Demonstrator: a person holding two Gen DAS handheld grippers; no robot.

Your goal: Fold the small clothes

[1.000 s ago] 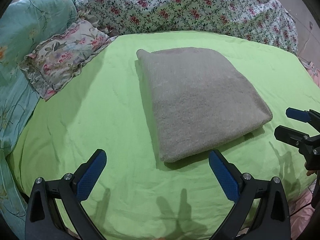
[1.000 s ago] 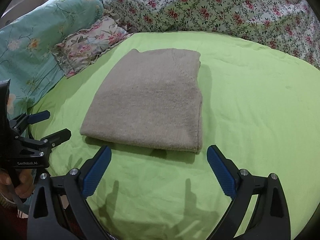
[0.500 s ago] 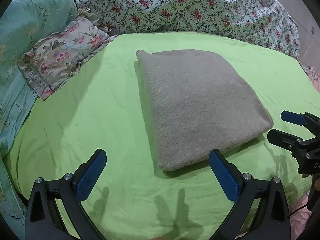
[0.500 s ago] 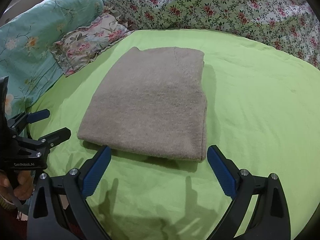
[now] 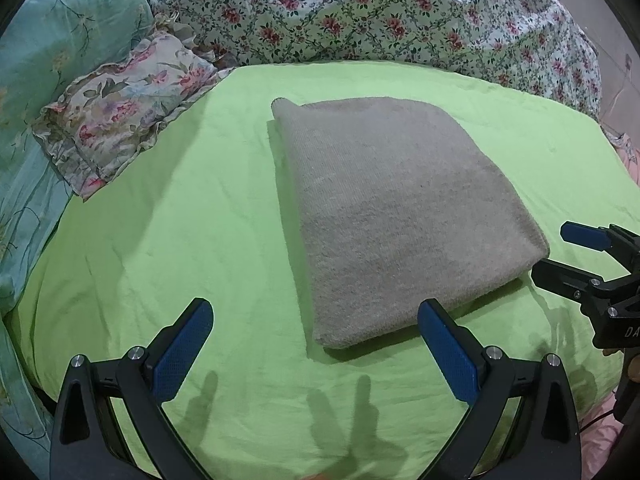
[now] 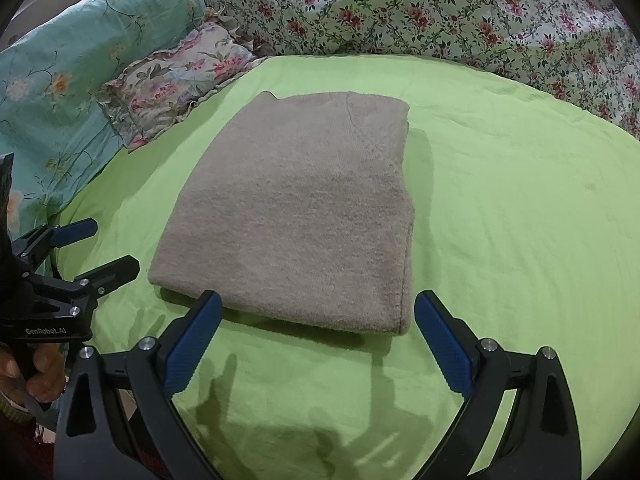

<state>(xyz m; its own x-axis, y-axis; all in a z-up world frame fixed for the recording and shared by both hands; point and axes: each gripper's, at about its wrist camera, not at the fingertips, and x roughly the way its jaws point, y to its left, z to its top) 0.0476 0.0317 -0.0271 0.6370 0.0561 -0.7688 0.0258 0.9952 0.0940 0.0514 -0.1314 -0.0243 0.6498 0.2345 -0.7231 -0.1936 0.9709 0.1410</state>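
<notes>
A grey knitted garment (image 5: 396, 216) lies folded into a thick, neat rectangle in the middle of the green sheet (image 5: 168, 216), with all its edges squared and nothing trailing loose. Judged from that, the fold on this piece looks finished, or one last halving away.

The left gripper (image 5: 316, 344) hovers just short of the garment's near left corner, its blue pads spread wide apart and holding nothing; one pad sits just beside the garment's near edge. The right gripper (image 6: 316, 332) waits at the near right side, likewise fully apart and empty, framing the near edge between its fingers. Each shows in the other's view off to the side of the garment (a hand (image 6: 32, 372) grips the left one's handle).

Both probably sit low and open at the near edge so they can slide under the layers together, one per corner, keeping the stack from slumping.

Beyond the garment, a frilled floral pillow (image 5: 120, 120) and a flowered quilt (image 5: 380, 12) stay well apart from it.
</notes>
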